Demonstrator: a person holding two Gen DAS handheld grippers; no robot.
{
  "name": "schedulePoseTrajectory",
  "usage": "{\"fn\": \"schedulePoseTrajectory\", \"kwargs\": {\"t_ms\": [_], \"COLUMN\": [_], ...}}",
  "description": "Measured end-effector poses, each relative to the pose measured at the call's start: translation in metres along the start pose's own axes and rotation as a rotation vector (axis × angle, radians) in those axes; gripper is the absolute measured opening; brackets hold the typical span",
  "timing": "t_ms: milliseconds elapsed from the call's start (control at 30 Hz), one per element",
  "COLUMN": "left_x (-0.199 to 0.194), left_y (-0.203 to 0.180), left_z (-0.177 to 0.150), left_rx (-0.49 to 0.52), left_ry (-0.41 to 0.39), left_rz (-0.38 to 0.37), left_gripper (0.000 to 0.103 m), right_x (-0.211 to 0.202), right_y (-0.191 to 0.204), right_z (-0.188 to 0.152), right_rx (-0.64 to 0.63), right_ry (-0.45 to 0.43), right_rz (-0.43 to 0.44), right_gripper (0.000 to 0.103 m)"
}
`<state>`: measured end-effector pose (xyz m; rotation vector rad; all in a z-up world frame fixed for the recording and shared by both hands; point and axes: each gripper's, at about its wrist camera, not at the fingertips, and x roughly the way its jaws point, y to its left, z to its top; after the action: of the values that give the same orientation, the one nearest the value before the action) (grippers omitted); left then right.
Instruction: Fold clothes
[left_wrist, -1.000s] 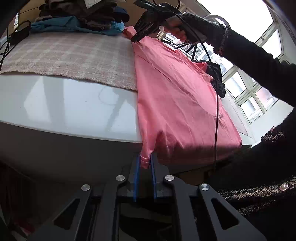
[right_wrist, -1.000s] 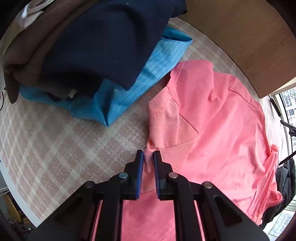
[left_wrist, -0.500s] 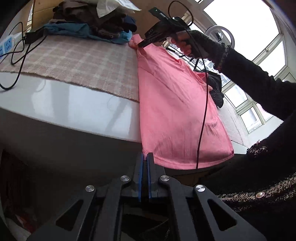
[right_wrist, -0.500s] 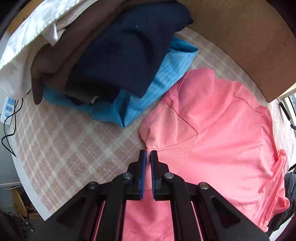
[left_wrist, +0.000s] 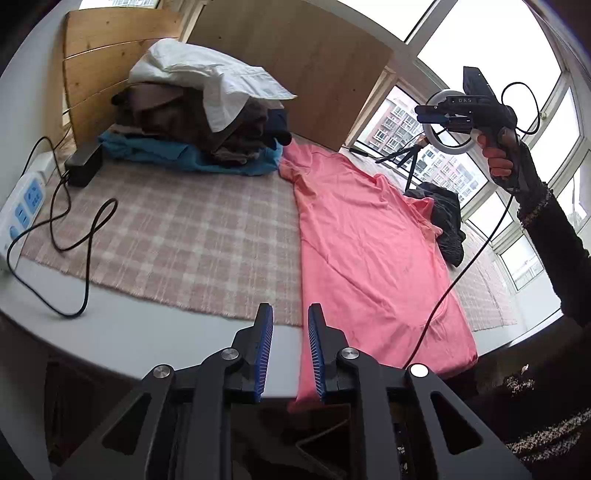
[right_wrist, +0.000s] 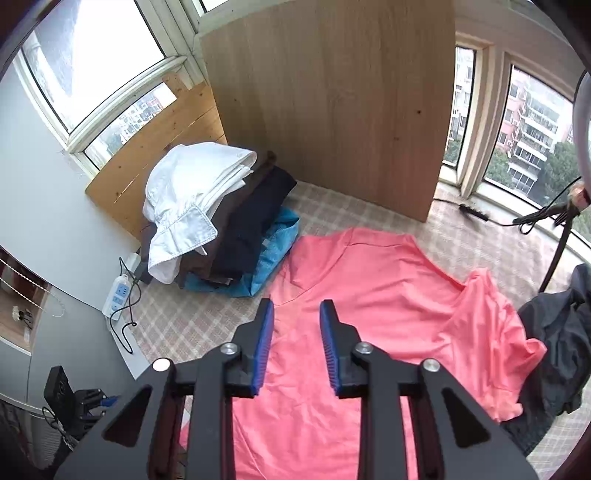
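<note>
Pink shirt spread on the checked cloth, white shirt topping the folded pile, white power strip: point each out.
Pink shirt (right_wrist: 369, 295): right wrist view, on its flat middle.
White shirt (right_wrist: 188, 192): right wrist view, on its folded body.
White power strip (left_wrist: 26, 206): left wrist view, on its socket face.

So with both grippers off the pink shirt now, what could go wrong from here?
1. The pink shirt overhangs the table edge near the left gripper, whose jaws are opening with nothing between them; it could slide off.
2. The right gripper's cable trails across the shirt and may snag or drag it.
3. The sleeve lies bunched beside the dark garment; the next fold could trap wrinkles or catch it.
</note>
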<state>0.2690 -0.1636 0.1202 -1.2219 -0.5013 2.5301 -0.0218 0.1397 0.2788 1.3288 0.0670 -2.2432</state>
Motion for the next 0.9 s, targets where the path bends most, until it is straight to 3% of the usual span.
{"fn": "schedulePoseTrajectory", "kwargs": {"t_ms": [200,333,467,600,700,767,900], "left_x": [0.081,0.134,0.183,0.223,0.242,0.252,0.27], "left_y": [-0.042,-0.056,-0.048,-0.025,-0.011,-0.006,-0.001], "left_z": [0.071,0.106,0.131,0.141,0.144,0.147,0.154], "left_rx": [0.07,0.043,-0.054,-0.15,-0.223,-0.248,-0.272], "left_ry": [0.005,0.008,0.03,0.078,0.094,0.093,0.097], "left_rz": [0.009,0.047,0.123,0.193,0.197,0.201,0.214], "left_gripper": [0.02,0.025,0.025,0.025,0.025,0.025,0.026], "right_x": [0.018,0.092,0.175,0.237,0.27,0.287,0.32], "right_y": [-0.024,-0.047,-0.076,-0.088,-0.073,-0.055,-0.023], "right_z": [0.011,0.025,0.043,0.066,0.08,0.085,0.082], "right_rx": [-0.155,-0.274,-0.338,-0.316,-0.334,-0.383,-0.471], "right_ry": [0.026,0.101,0.183,0.222,0.25,0.266,0.323], "right_rz": [-0.08,-0.179,-0.192,-0.048,0.111,0.202,0.295], "right_gripper": [0.031,0.034,0.034,0.034,0.036,0.046,0.05]}}
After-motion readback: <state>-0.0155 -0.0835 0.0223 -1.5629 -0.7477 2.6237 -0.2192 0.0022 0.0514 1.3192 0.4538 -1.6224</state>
